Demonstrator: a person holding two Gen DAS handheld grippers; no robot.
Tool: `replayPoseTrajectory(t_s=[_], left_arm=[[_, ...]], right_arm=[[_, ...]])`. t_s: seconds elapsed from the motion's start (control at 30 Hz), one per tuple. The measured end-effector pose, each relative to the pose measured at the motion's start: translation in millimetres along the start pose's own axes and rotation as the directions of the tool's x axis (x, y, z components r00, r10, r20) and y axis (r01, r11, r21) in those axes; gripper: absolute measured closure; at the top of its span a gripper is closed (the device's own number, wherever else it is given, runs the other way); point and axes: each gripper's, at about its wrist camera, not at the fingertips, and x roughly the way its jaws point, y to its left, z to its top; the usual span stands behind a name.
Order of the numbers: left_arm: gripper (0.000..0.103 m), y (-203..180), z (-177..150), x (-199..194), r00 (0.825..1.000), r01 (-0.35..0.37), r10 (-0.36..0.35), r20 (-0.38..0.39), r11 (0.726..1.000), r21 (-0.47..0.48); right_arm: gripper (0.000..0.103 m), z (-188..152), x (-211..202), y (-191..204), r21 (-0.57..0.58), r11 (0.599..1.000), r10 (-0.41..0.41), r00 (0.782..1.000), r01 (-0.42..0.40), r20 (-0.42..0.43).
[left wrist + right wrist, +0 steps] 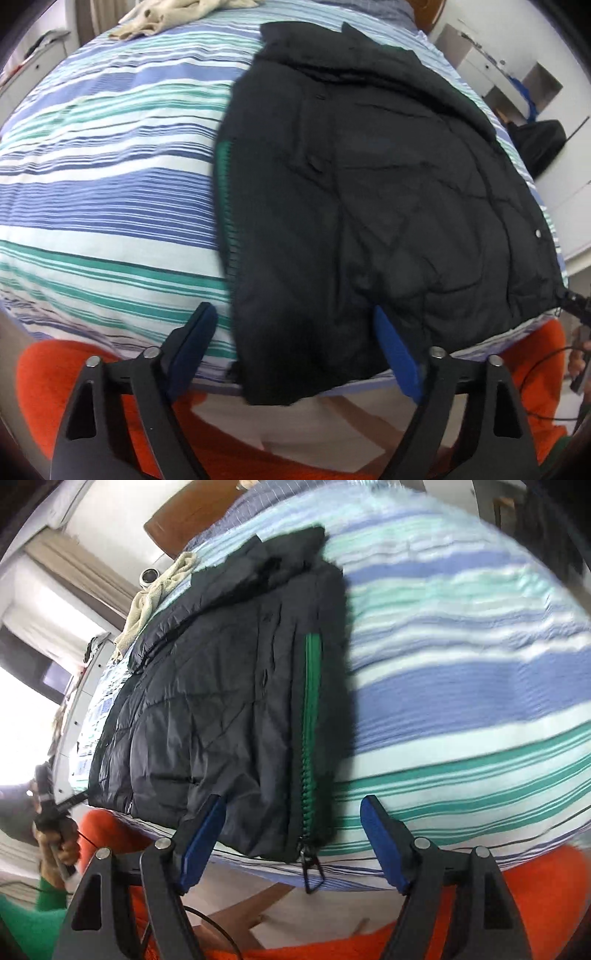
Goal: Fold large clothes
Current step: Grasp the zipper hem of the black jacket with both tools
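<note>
Our left gripper (291, 350) and right gripper (293, 818) both hang spread and empty over the black jacket (369, 184), which lies along the near edge of the striped bed (110, 184). We judge the slippery hem, with its green zipper (312, 720), could slide off that edge if we pinch only one layer. We can read no brand or writing.

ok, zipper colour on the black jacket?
Green zipper, clearest in the right wrist view.

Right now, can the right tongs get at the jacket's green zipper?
Probably yes. The right tongs stand open around the zipper at the jacket's near edge, and nothing lies between.
</note>
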Motion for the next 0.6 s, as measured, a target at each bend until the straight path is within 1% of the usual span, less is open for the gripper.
replayPoseTrajectory(t_s=[0.03, 0.07, 0.1, 0.13, 0.17, 0.2, 0.23, 0.27, 0.3, 0.37, 0.47, 0.6], left_arm=[[0.03, -1.4, -0.4, 1.3, 1.0, 0.007, -0.007, -0.005, 1.0, -0.004], [0.033, -2.5, -2.3, 0.4, 1.0, 0.012, -0.012, -0.013, 1.0, -0.01], [0.04, -2.1, -1.1, 0.7, 1.0, 0.011, -0.011, -0.019, 1.0, -0.019], [0.052, -1.5, 0.4, -0.2, 1.0, 0.012, -0.012, -0.024, 1.0, -0.023], [0.058, -1.3, 0.7, -2.4, 0.999, 0.016, -0.017, -0.029, 1.0, -0.026], [0.07, -1.0, 1.6, -5.8, 0.999, 0.017, -0.018, -0.03, 0.999, -0.03], [0.076, -0.6, 1.9, -9.2, 0.999, 0.026, -0.027, -0.03, 0.999, -0.035], [0.078, -0.6, 0.9, -11.8, 0.999, 0.037, -0.038, -0.028, 0.999, -0.039], [0.08, -1.0, 1.6, -13.8, 0.999, 0.042, -0.043, -0.024, 0.998, -0.041], [0.081, -2.2, -0.8, -15.3, 0.999, 0.038, -0.039, -0.018, 0.999, -0.032], [0.082, -4.7, -2.3, -15.2, 1.0, 0.028, -0.028, -0.008, 0.999, -0.027], [0.084, -2.9, -4.7, -21.7, 0.999, 0.037, -0.037, 0.008, 0.999, -0.033]], right_arm=[[0.026, -0.3, 3.4, 0.8, 0.005, 1.0, 0.013, 1.0, -0.013, 0.005], [0.026, 1.3, 5.3, 2.8, 0.009, 1.0, 0.026, 1.0, -0.026, 0.011], [0.032, 0.7, 4.3, 4.5, 0.007, 0.999, 0.042, 0.999, -0.042, 0.016], [0.044, 2.2, 4.2, 6.8, -0.001, 0.999, 0.045, 0.999, -0.045, 0.018], [0.047, 3.3, 4.1, 9.5, -0.011, 1.0, 0.028, 0.999, -0.028, 0.018], [0.061, 4.8, 4.1, 11.1, -0.02, 1.0, 0.011, 1.0, -0.011, 0.017], [0.073, 5.8, 3.0, 9.9, -0.022, 1.0, 0.002, 1.0, -0.002, 0.017], [0.073, 6.5, 3.0, 9.5, -0.015, 1.0, 0.01, 1.0, -0.01, 0.014], [0.078, 7.0, 2.7, 9.2, -0.013, 1.0, 0.015, 1.0, -0.015, 0.012], [0.08, 7.6, 1.3, 11.6, -0.022, 1.0, 0.009, 1.0, -0.009, 0.01], [0.082, 9.4, 1.0, 14.1, -0.027, 1.0, 0.008, 1.0, -0.007, 0.01], [0.083, 11.8, -1.5, 17.0, -0.036, 0.999, 0.006, 1.0, -0.005, 0.01]])
